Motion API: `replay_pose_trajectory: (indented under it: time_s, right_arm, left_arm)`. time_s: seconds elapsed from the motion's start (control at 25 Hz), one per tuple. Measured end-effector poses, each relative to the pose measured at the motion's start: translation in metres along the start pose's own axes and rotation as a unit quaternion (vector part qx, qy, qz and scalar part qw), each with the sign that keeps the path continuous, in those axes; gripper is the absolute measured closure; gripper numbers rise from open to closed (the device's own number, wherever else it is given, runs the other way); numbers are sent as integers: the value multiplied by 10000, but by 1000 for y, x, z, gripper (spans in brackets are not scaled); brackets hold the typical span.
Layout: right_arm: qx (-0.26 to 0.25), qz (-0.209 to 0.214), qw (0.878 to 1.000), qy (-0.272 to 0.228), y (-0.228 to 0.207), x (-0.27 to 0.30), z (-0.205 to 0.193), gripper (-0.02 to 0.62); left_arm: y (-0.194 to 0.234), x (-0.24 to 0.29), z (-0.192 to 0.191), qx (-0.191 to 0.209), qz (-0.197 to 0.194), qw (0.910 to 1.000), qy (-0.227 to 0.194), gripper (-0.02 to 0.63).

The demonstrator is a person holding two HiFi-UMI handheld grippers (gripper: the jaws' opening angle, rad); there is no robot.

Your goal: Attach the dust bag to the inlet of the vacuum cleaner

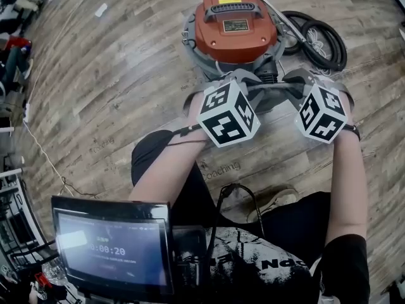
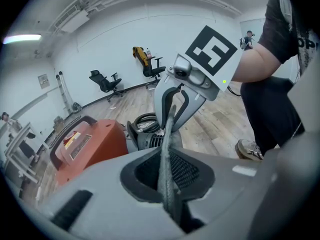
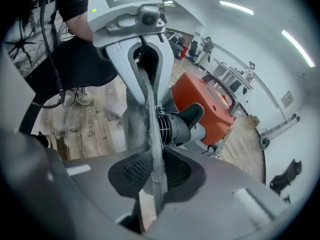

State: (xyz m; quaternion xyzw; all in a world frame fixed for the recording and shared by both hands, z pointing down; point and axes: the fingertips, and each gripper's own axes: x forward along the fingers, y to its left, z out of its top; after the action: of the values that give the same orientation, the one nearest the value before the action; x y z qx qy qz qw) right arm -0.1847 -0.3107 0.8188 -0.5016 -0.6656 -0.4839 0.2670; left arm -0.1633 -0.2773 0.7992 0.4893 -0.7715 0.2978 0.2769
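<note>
The vacuum cleaner (image 1: 235, 27) has an orange top and stands on the wooden floor ahead of me. Its black ribbed inlet (image 3: 176, 129) points toward the grippers. A grey dust bag (image 1: 273, 94) is stretched edge-on between the two grippers, just in front of the inlet. My left gripper (image 1: 245, 86) is shut on one edge of the bag (image 2: 167, 149). My right gripper (image 1: 297, 86) is shut on the opposite edge (image 3: 151, 139). In each gripper view the other gripper (image 2: 174, 109) (image 3: 144, 91) faces the camera along the fabric. The bag's opening is hidden.
A black hose (image 1: 321, 40) lies coiled to the right of the vacuum. A screen (image 1: 114, 246) hangs at my lower left. The person's shoe (image 1: 278, 201) rests on the floor below the grippers. Office chairs (image 2: 106, 81) stand far back by the wall.
</note>
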Motion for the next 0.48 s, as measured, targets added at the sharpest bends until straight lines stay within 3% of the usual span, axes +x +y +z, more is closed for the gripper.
replay_pose_trajectory:
  time_s: [0.2,0.48]
  right_arm:
    - [-8,97,9999,-88,-3,-1,6,540]
    - [-428,-116,9990,-76,-5,-6,31,532]
  left_arm:
    - [2,5,-13,-72,-1,10000,-61,578]
    - [3,20,-43,-286,-81,9992,280,575]
